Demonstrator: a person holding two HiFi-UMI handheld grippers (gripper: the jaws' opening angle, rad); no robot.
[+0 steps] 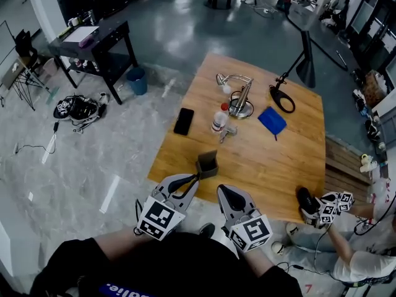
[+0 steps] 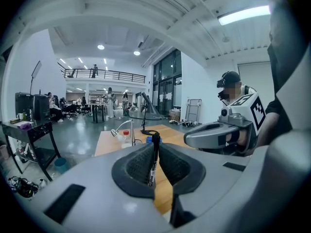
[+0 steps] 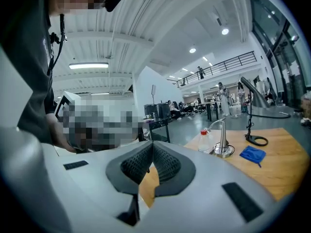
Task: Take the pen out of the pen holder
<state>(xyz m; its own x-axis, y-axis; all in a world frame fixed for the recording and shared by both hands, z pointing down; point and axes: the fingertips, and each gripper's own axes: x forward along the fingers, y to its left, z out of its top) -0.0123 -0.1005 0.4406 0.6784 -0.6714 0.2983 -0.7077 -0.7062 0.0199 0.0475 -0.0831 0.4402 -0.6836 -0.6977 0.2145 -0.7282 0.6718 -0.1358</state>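
Observation:
A dark, square pen holder stands near the front edge of the wooden table. My left gripper has its tips just in front and to the left of the holder. In the left gripper view a black pen stands upright, pinched between the jaws of the left gripper. The holder is hidden in that view. My right gripper hovers at the table's front edge, right of the holder. In its own view the right gripper is shut with nothing between the pads.
On the table lie a black phone, a small bottle, a metal desk lamp, a blue cloth and a black lamp base. Another person sits at the right front corner.

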